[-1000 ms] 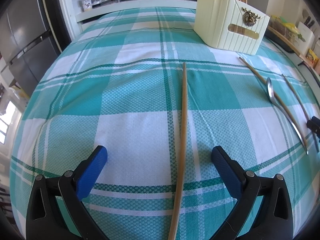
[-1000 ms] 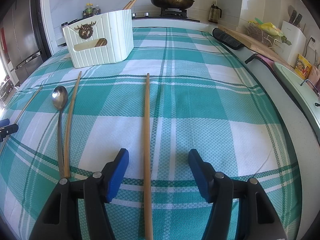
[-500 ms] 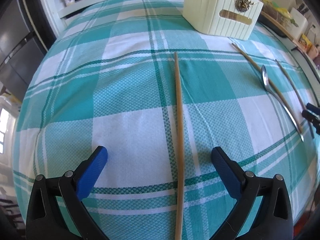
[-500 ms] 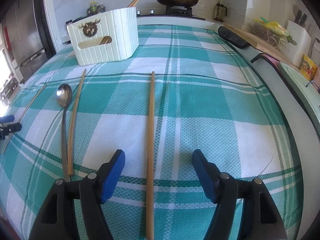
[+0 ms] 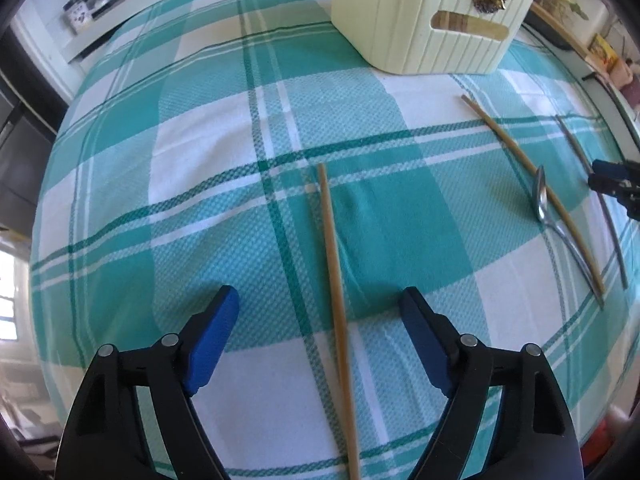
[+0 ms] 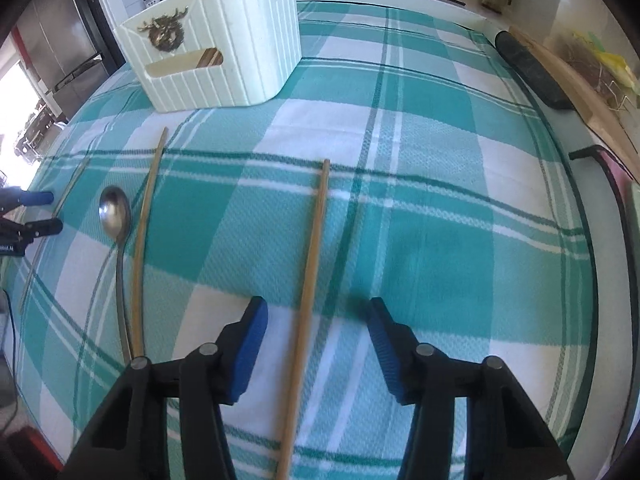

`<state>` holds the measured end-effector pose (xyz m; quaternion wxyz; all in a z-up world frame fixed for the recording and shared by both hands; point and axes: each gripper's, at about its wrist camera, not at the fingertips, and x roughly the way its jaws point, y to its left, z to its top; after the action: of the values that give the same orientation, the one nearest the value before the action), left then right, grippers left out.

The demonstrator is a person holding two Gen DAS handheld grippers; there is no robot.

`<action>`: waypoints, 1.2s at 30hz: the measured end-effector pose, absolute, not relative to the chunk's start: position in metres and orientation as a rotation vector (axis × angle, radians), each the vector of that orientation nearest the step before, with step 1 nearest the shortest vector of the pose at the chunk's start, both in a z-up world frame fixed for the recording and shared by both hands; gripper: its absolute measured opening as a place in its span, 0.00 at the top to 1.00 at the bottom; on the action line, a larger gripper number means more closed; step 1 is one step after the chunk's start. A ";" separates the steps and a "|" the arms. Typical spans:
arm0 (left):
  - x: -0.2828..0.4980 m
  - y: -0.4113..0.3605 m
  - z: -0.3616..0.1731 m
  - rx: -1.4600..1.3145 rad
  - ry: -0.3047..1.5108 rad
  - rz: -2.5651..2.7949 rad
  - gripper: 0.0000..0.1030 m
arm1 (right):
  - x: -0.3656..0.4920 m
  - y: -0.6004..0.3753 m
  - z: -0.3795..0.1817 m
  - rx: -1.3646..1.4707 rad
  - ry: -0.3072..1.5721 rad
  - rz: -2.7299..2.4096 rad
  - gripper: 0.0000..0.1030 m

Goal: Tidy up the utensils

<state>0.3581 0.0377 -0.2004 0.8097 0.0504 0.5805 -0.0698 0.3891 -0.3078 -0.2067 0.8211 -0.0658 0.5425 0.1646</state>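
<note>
Both pairs of blue-padded fingers stand wide apart with nothing between the pads but a chopstick lying loose on the cloth: the left gripper (image 5: 320, 314) straddles one wooden chopstick (image 5: 332, 264), and the right gripper (image 6: 316, 320) straddles another wooden chopstick (image 6: 312, 272). Compared with a second ago, both grippers have dropped lower and pitched down toward the checked tablecloth (image 5: 200, 160), so the pads now bracket each stick further along its length, and the cream holder (image 5: 432, 20) has slid toward the top of each view. That reads as the approach nearly finished and a pinch on each stick probably coming next; neither stick looks touched yet. Each stick's long axis runs almost straight ahead of its fingers, far tip pointing away toward the holder's side of the table and the near end passing under the gripper body, out of sight. The left one lies just right of centre between its pads, the right one slightly left of centre. Off to the right of the left fingers, and to the left of the right fingers, lie a metal spoon (image 6: 116, 216) beside a third chopstick (image 6: 146, 224), with a fourth, thinner chopstick (image 5: 592, 200) past them.
</note>
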 end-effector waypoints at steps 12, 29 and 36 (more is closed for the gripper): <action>0.322 0.058 -0.132 -0.018 1.037 -0.156 0.96 | 0.392 -0.285 -0.152 -0.069 0.959 0.354 0.93; 0.264 0.083 -0.009 -0.122 0.729 -0.252 0.96 | 0.307 -0.290 -0.012 -0.032 0.585 0.467 0.93; 0.275 0.086 0.022 -0.135 0.696 -0.280 0.96 | 0.329 -0.286 0.008 -0.053 0.566 0.452 0.93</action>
<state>0.2745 0.0857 0.0219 0.9281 -0.0660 0.3398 -0.1368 0.3291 -0.2855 0.0082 0.9348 -0.0257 0.2768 0.2209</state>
